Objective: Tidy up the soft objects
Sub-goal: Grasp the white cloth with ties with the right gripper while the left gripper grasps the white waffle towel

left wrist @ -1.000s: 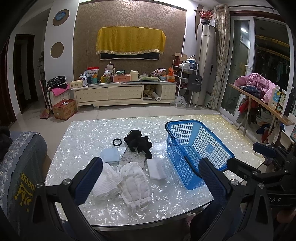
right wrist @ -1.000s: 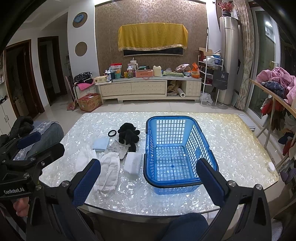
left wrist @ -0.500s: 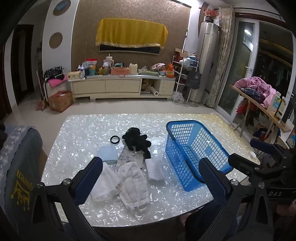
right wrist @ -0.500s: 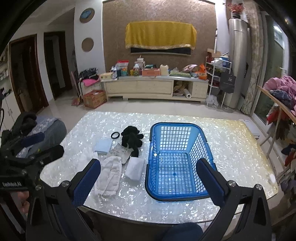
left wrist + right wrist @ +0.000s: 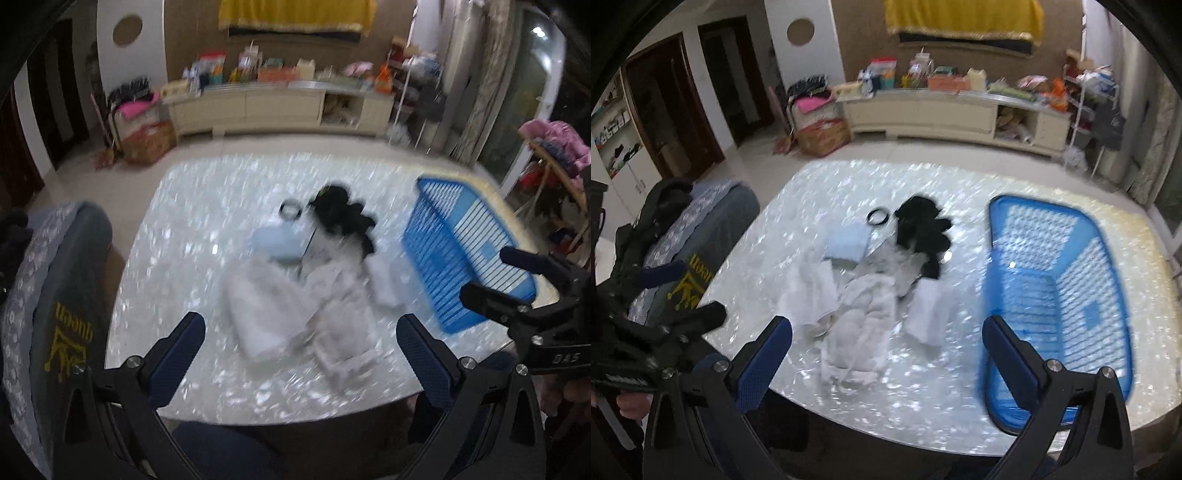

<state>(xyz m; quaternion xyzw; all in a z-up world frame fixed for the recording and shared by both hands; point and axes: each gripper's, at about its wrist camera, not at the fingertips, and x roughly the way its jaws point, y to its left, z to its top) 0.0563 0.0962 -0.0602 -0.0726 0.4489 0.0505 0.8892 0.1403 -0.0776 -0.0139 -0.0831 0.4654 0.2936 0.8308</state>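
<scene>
Left gripper (image 5: 301,341) held above the near edge of the table (image 5: 192,206), angled down, jaws spread wide and empty. Between and just beyond the jaws, blurred: a white folded cloth (image 5: 258,314) nearer the left finger, a white quilted piece (image 5: 343,325) toward the right finger. Farther ahead, a pale blue cloth (image 5: 277,242), a black ring (image 5: 291,209) and a black soft toy (image 5: 340,216). Past the right finger, a small white pad (image 5: 384,284), then the blue basket (image 5: 461,258).

Right gripper (image 5: 886,345) likewise raised over the near edge, tilted down, jaws wide apart, gripping nothing. Ahead of the left finger, the white pile (image 5: 857,317); between the jaws, the pad (image 5: 929,314); ahead of the right finger, the basket (image 5: 1108,258), empty.
</scene>
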